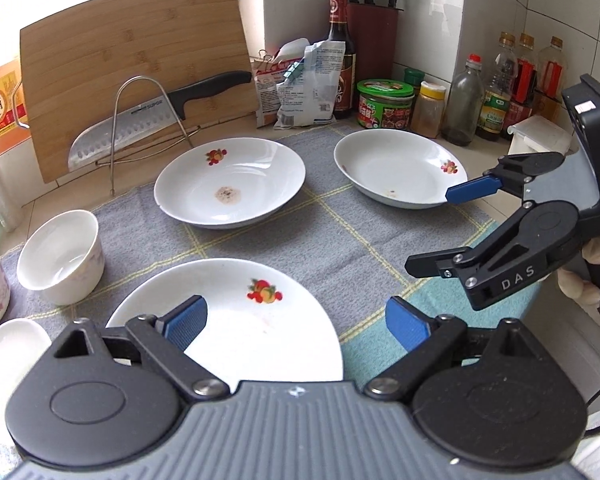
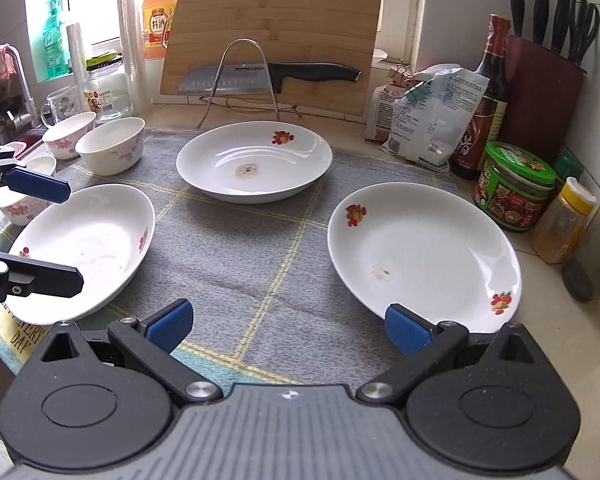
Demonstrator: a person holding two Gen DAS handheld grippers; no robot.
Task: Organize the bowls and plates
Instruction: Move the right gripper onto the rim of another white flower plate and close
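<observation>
Your grey checked cloth (image 2: 236, 248) covers the surface and carries three white plates: far plate (image 2: 254, 162), left plate (image 2: 88, 248), right plate (image 2: 424, 256), all lying flat, round, rims up. Bowls (image 2: 110, 148) stand upright at its left edge. Only your right view shows the tap (image 2: 18, 76). Your left gripper (image 1: 296, 328) and right gripper (image 2: 288, 326) both have jaws released, empty.

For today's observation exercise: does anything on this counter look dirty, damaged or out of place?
Yes. The far plate has a brownish residue spot at its centre, and the right plate shows a smaller one. Nothing looks broken or spilled.
</observation>
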